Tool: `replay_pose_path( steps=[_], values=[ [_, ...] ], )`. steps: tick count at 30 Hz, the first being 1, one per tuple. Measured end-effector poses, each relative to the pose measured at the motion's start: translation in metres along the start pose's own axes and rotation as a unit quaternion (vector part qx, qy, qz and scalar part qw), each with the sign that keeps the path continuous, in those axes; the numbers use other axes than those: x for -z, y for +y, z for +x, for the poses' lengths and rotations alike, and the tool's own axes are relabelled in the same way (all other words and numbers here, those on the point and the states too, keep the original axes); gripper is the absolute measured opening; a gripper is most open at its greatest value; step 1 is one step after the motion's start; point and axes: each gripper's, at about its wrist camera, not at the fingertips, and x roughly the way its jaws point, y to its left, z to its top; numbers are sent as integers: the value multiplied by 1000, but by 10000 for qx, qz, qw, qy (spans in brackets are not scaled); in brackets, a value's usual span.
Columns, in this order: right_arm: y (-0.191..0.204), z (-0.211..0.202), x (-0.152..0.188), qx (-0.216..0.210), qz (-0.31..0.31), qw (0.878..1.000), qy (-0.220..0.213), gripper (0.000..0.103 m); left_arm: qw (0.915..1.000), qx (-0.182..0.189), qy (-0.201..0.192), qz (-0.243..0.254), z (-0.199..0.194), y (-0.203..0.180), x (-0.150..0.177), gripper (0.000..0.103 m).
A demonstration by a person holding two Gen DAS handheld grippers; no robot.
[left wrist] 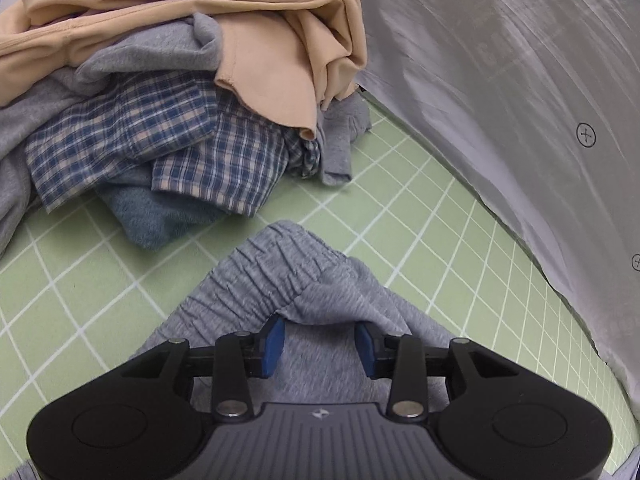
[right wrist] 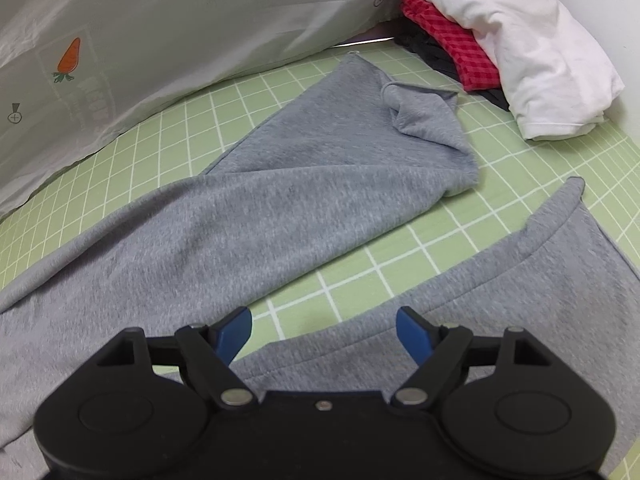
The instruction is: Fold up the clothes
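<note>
Grey sweatpants lie on the green grid mat. In the left wrist view their gathered elastic waistband [left wrist: 276, 268] is bunched up just ahead of my left gripper [left wrist: 320, 338], whose blue pads are apart with cloth between and beneath them. In the right wrist view the two legs spread out: one leg [right wrist: 280, 200] runs to the far middle with its cuff folded over, the other leg [right wrist: 540, 264] lies at right. My right gripper [right wrist: 324, 328] is open just above the crotch area, over a bare patch of mat.
A pile of unfolded clothes sits at far left: beige garment [left wrist: 200, 12], blue plaid shirt [left wrist: 160, 140], grey and blue items. A stack with a white garment [right wrist: 532, 52] and a red checked cloth [right wrist: 448, 40] sits at far right. A white sheet [right wrist: 180, 20] borders the mat.
</note>
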Motion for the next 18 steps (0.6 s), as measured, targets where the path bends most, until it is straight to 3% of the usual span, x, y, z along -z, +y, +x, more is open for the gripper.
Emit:
replay_pose_path(
  steps=[3,5,7,12,18],
  values=[
    [-5,0,0,88,75,9999,-28,84,10000,-57,4,31,-3,-1,-1,42],
    [-10,-1,0,134,136,9998,-48,84,9999,-89,-81,100,-15,-1,5,53],
    [-16,-2,1,160,221,9996,-73,85,9996,-110,-189,189,-31,-1,13,71],
    [-24,-5,8,99,398,9991,-116,87,9990,-119,-319,279,-78,14,42,78],
    [-24,-19,25,-146,429,9989,-152,88,9936,-1021,-338,-335,-134,63,91,79]
  ],
)
